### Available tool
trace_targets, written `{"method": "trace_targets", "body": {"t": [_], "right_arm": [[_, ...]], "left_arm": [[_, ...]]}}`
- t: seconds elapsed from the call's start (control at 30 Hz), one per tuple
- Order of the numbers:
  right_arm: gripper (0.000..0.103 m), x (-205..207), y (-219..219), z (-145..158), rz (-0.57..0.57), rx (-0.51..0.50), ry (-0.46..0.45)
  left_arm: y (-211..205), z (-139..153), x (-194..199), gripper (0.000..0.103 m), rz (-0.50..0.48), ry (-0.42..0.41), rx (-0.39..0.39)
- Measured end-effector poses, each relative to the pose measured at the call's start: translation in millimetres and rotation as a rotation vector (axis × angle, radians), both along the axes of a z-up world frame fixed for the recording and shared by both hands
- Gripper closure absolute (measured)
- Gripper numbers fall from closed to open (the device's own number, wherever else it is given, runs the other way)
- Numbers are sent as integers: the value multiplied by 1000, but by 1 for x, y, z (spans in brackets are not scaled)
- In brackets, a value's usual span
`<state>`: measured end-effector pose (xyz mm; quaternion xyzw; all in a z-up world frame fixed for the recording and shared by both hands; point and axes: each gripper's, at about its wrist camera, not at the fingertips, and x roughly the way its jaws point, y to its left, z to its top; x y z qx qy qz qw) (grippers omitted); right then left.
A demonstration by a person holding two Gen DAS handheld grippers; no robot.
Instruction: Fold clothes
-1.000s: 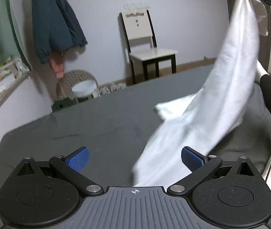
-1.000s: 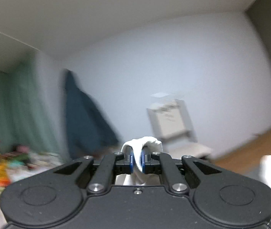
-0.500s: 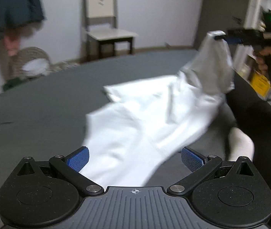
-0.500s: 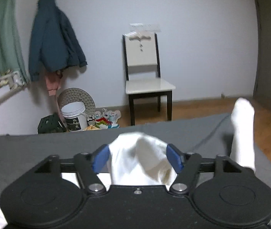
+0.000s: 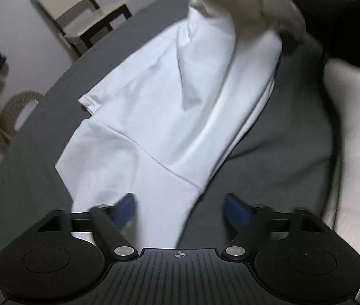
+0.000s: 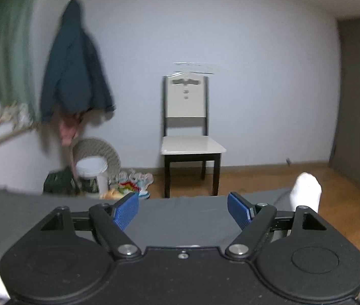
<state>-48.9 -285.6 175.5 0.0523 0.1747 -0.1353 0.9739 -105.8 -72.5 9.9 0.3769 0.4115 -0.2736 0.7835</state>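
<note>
A white garment [image 5: 169,117] lies crumpled across the dark grey bed sheet [image 5: 40,152] in the left wrist view, one sleeve pointing left and a bunched end at the top. My left gripper [image 5: 180,211] hovers open just over its near end, with cloth running between the blue pads [image 5: 126,211] but not pinched. My right gripper [image 6: 183,209] is open and holds nothing; it faces the far wall over the grey sheet [image 6: 180,218]. The garment does not show in the right wrist view.
A person's white-socked foot [image 5: 352,132] and dark trouser leg [image 5: 332,25] lie right of the garment; the sock [image 6: 305,190] also shows beyond the right gripper. A cream chair [image 6: 190,137], hanging blue jacket [image 6: 74,76], bucket [image 6: 91,175] and basket stand past the bed.
My right gripper has opened fully and let go of the white garment, which dropped onto the bed. My left gripper tilted down and came closer over the cloth's near end.
</note>
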Motion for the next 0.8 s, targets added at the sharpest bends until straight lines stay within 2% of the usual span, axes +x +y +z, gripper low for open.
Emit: {"method": "trace_targets", "body": {"t": [0.13,0.17,0.23,0.27,0.33,0.37,0.4,0.5,0.6,0.67,0.7,0.77,0.8], "right_arm": [[31,22,-23,-4,-60,109,47],[31,19,-18,-3,-6,130,33],[31,10,2,-2,126,149,16],[31,3,16,-5,198,137,28],[31,-11,47,-12,342,107,57],[31,-18,63,-19,407,92,79],[30,-24,79,-29,469,74,120],[30,-37,127,-66,631,6,260],[31,-46,176,-98,721,-128,336],[33,-50,214,-114,772,-238,355],[37,-51,234,-121,792,-305,346],[44,-52,267,-136,837,-451,307],[45,-53,282,-144,835,-563,264]], "left_arm": [[-13,-7,-5,39,-91,-31,86],[-17,-8,-9,43,-119,-46,103],[-24,-9,-18,61,-179,-76,135],[-27,-9,-20,75,-194,-85,142],[-26,-9,-21,82,-202,-100,144],[-24,-7,-19,90,-196,-96,126],[-21,-3,-17,94,-184,-89,96],[-4,22,-4,97,-112,-31,-81],[24,45,15,97,-40,53,-267],[39,55,22,97,-15,75,-340],[46,60,23,97,-5,81,-368],[53,68,23,97,3,90,-412],[57,72,22,97,6,94,-433]]}}
